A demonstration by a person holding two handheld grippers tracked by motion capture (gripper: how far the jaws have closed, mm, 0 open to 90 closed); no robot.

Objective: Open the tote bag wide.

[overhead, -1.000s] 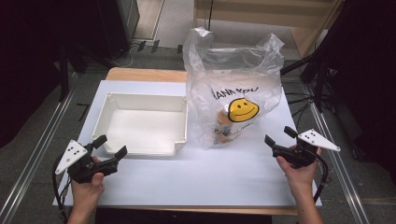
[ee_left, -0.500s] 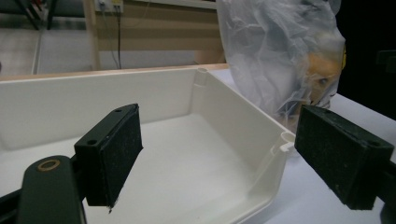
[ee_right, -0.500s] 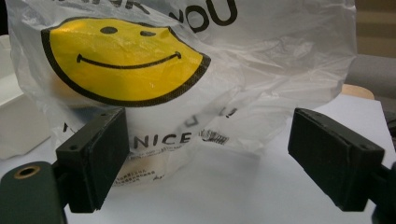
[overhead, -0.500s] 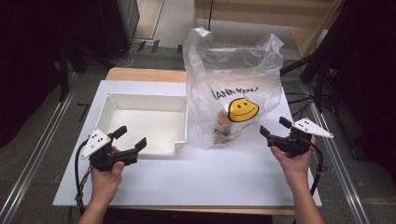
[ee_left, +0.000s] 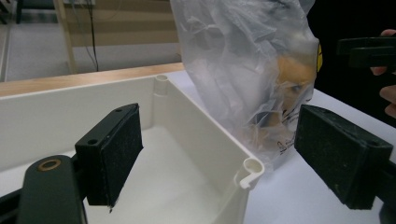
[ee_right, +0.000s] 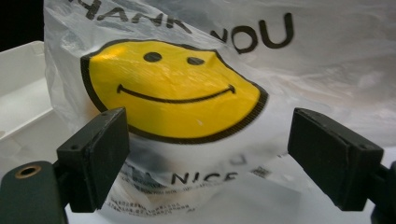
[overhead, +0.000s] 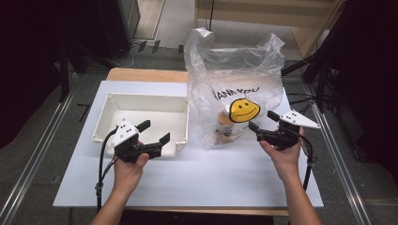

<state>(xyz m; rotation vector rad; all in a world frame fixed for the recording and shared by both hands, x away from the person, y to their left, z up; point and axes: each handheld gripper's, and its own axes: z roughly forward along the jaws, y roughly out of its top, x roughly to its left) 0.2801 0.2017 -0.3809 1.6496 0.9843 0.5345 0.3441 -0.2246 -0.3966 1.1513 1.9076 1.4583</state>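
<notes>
While both hands had rested near the counter's front edge a second earlier, the left gripper (overhead: pixel 152 133) had since advanced to the near rim of the white tray (overhead: pixel 149 104), jaws wide and holding nothing. The right gripper (overhead: pixel 263 123) had closed in on the plastic bag (overhead: pixel 234 84), its jaws also spread wide, just short of the smiley print. The bag stood upright on the counter (overhead: pixel 211 173), touching the tray's right wall. Unpacking looked about to begin.
</notes>
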